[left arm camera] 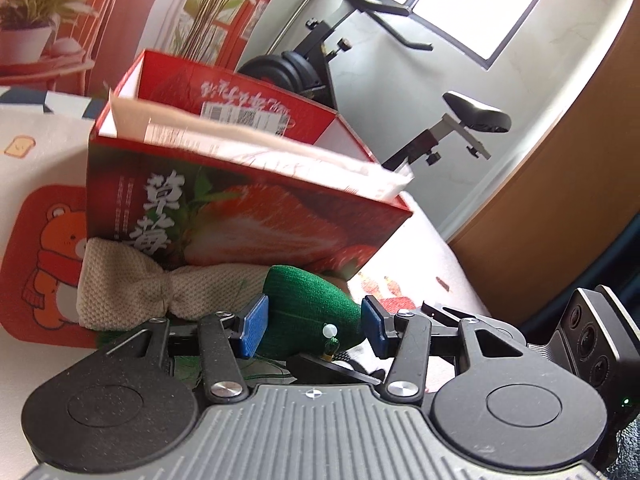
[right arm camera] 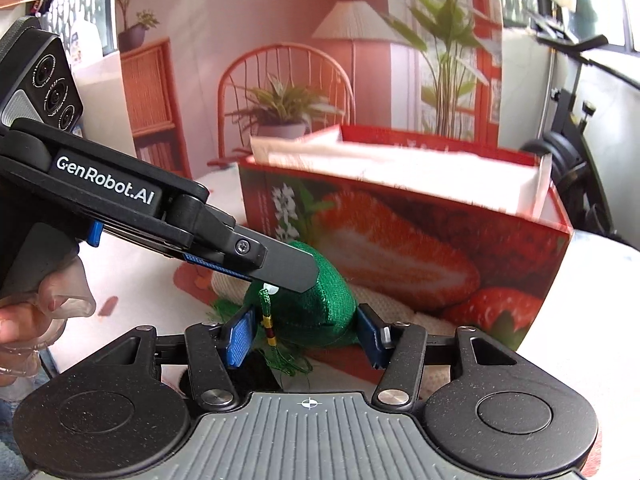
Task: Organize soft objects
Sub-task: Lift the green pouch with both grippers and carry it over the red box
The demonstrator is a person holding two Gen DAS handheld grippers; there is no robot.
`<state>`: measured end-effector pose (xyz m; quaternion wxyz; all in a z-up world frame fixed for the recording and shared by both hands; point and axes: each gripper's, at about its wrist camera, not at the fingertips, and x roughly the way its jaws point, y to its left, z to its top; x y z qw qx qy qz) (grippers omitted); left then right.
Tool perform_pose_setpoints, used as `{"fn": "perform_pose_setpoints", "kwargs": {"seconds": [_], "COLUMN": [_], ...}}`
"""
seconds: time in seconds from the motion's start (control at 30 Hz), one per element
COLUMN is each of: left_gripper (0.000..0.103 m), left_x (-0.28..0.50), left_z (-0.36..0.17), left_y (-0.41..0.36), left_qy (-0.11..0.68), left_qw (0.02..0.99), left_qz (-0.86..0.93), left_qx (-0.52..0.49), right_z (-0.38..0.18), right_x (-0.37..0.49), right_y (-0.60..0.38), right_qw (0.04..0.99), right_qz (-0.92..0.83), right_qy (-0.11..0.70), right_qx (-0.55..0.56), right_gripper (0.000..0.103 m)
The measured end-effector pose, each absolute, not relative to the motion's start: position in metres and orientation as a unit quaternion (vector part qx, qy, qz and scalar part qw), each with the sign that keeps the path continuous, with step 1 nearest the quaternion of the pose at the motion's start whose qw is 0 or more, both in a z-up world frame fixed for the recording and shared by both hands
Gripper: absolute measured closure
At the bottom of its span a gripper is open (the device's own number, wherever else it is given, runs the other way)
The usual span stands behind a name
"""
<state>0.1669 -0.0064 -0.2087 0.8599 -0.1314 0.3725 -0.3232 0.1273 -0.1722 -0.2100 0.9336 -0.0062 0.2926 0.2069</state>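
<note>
While both grippers sit low over the cloth-covered surface, the strawberry box (left arm camera: 248,208) stands just beyond them, top open, white paper lining poking above its rim; stiff card, light, likely the bin for the soft things. Against its near wall, ahead and left of the left gripper (left arm camera: 316,326), lies a beige knitted bow (left arm camera: 132,288): floppy, weightless by the look, pinched at a centre knot that would make the best hold.

Between the blue pads of both grippers sits the green plush (right arm camera: 320,304), a felt-skinned stuffed shape. Left gripper's jaws are clamped on its sides; the right gripper (right arm camera: 306,338) grips it likewise from its own angle. It looks squashy, light and non-slip, so a mid-body pinch should serve.

Smallest: a green tassel with a white bead (right arm camera: 270,290) dangling from the plush beside the right gripper's left pad. It could snag; keep pads off it.
</note>
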Motion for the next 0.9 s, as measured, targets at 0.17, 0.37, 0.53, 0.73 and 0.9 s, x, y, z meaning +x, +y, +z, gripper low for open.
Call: {"fn": "perform_pose_setpoints", "kwargs": {"seconds": [0.17,0.37,0.53,0.73,0.9], "left_gripper": [0.051,0.051,0.051,0.051,0.05], "left_x": [0.153,0.148,0.16,0.185,0.209], "left_z": [-0.181,-0.142,-0.107,-0.063,-0.044], "left_y": [-0.006,-0.009,-0.011,-0.02,-0.026], "left_qy": [0.337,0.288,0.247,0.194,0.167], "left_qw": [0.871,0.883,0.893,0.91,0.922], "left_qz": [-0.334,-0.351,-0.36,-0.355,-0.338], "left_qx": [-0.129,-0.118,-0.112,-0.094,-0.09], "right_z": [-0.187,-0.147,-0.106,-0.058,-0.031], "right_x": [0.118,0.116,0.135,0.177,0.216], "right_y": [-0.173,-0.177,-0.18,-0.185,-0.183], "right_qw": [0.942,0.951,0.957,0.963,0.964], "right_qz": [0.206,0.208,0.212,0.216,0.218], "right_qy": [0.266,0.225,0.195,0.152,0.12], "right_qx": [-0.013,-0.032,-0.038,-0.053,-0.089], "right_gripper": [0.053,0.053,0.053,0.053,0.053]}}
